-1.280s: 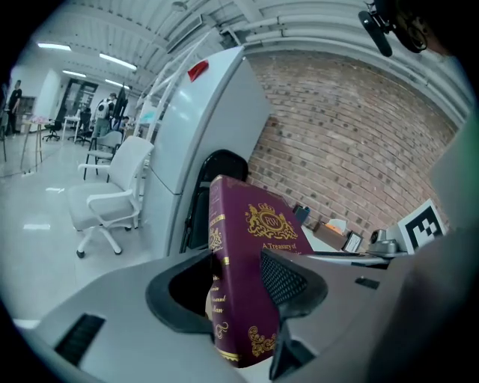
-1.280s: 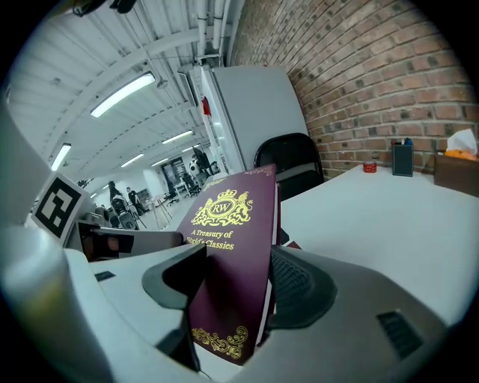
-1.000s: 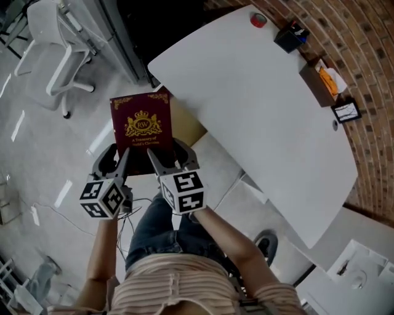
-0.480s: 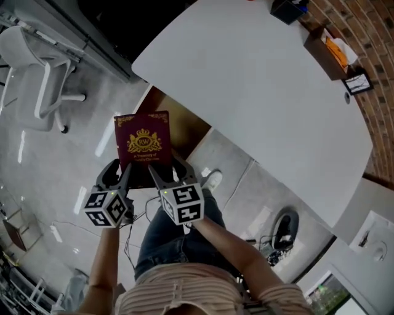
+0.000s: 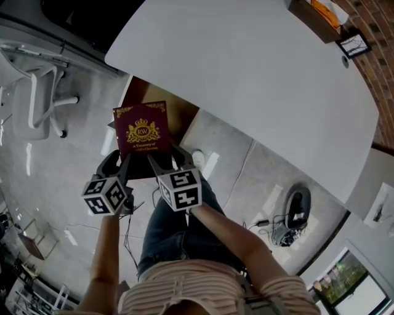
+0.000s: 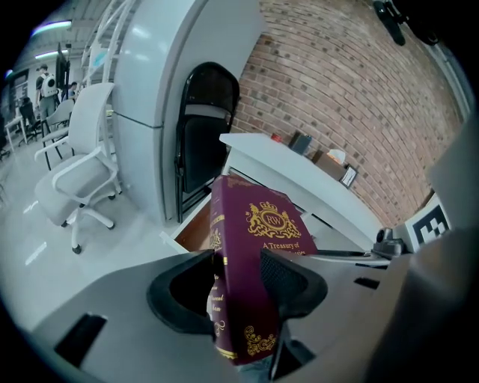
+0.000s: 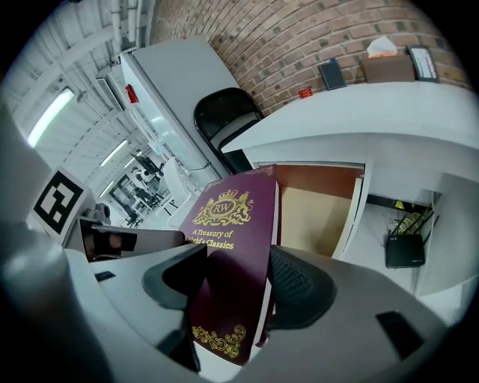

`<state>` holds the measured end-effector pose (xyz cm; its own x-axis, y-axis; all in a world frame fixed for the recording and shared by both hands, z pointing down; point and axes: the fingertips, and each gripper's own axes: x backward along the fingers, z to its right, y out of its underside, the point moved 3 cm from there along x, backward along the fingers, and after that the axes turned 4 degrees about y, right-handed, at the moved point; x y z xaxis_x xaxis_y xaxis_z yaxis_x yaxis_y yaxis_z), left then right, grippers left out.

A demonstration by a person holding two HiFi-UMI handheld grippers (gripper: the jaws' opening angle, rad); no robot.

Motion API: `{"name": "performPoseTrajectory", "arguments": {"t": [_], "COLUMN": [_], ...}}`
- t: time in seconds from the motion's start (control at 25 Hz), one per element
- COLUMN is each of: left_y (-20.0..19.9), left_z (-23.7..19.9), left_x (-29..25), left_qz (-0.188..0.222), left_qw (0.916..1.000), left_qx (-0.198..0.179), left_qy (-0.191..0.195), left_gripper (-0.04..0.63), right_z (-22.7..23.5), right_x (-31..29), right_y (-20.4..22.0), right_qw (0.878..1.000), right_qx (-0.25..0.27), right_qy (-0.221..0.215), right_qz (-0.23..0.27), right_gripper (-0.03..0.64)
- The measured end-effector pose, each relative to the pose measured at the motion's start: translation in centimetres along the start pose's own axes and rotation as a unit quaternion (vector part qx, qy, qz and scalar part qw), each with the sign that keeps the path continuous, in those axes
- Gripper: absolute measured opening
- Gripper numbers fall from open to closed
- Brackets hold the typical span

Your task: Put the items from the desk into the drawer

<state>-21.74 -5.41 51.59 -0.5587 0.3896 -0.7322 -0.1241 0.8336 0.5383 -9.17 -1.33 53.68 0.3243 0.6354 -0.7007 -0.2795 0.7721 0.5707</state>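
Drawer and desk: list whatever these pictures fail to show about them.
1. Inside of the drawer: in the head view the book covers most of it. In the right gripper view part of its floor shows, and the rest lies behind the book.
2. The brown box on the desk: head view, cut off by the top edge.
3. The red item on the desk: right gripper view, too small to identify.

I'm seeing a smooth, faintly glossy book (image 5: 141,130) cover with shiny gold foil, dimpled matt tool pads (image 7: 299,288), a matt table (image 5: 258,67), and a wooden drawer (image 7: 322,202).
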Motion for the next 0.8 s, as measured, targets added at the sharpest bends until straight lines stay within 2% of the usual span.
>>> {"name": "performPoseTrajectory", "arguments": {"t": [0.32, 0.52, 0.8], "left_y": [1.0, 0.1, -2.3], "left_z": [1.9, 1.3, -2.2], "left_x": [-1.0, -2.0, -4.7], "left_qz": [-0.012, -0.03, -0.095], "left_qw": [0.9999, 0.9994, 0.9918], "left_qx": [-0.007, -0.017, -0.075], "left_qy": [-0.01, -0.005, 0.042], "left_gripper": [0.189, 0.189, 0.189], "right_z": [1.9, 1.7, 1.0], "right_x": [1.0, 0.3, -3.5], "right_y": [1.0, 0.4, 0.8], "right_qw": [1.0, 0.999, 0.992], "right_qx": [-0.013, -0.036, -0.107], "right_qy": [-0.004, 0.003, 0.064], "right_qz": [0.0, 0.0, 0.018], "right_gripper": [0.264, 0.264, 0.264]}}
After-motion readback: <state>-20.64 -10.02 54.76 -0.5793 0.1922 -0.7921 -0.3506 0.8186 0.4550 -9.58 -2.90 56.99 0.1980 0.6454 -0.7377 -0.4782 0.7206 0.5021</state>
